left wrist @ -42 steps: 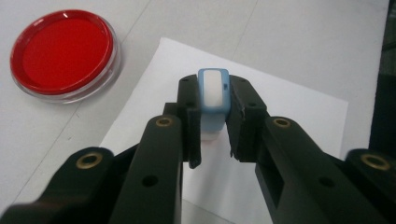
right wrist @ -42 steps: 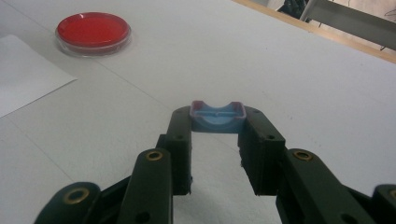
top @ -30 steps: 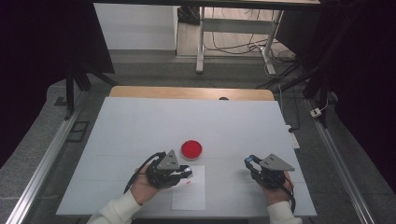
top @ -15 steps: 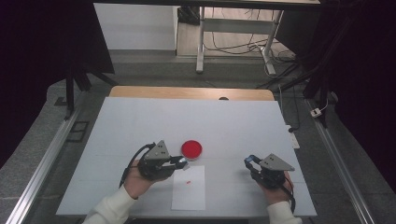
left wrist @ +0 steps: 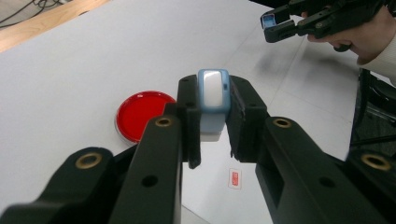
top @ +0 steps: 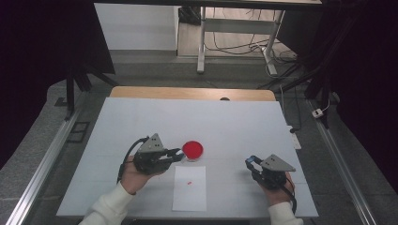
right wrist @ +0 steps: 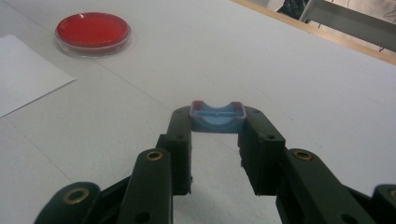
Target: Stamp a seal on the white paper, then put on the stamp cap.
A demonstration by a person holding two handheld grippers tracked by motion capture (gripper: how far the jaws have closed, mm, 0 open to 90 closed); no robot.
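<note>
High view: left hand-held gripper [top: 177, 154], clamping one blue-white stamp [left wrist: 213, 100], now nearer one red dish [top: 193, 149]; right hand-held gripper [top: 251, 162] clamping one blue cap [right wrist: 217, 117].

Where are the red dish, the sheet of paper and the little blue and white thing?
red dish [top: 193, 149], high view, centre.
sheet of paper [top: 189, 194], high view, bare lower half.
blue and white thing [left wrist: 213, 91], left gripper view, white face.

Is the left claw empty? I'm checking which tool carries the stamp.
No: the left claw is shut on a blue-and-white stamp, seen between its jaws in the left gripper view.
</note>
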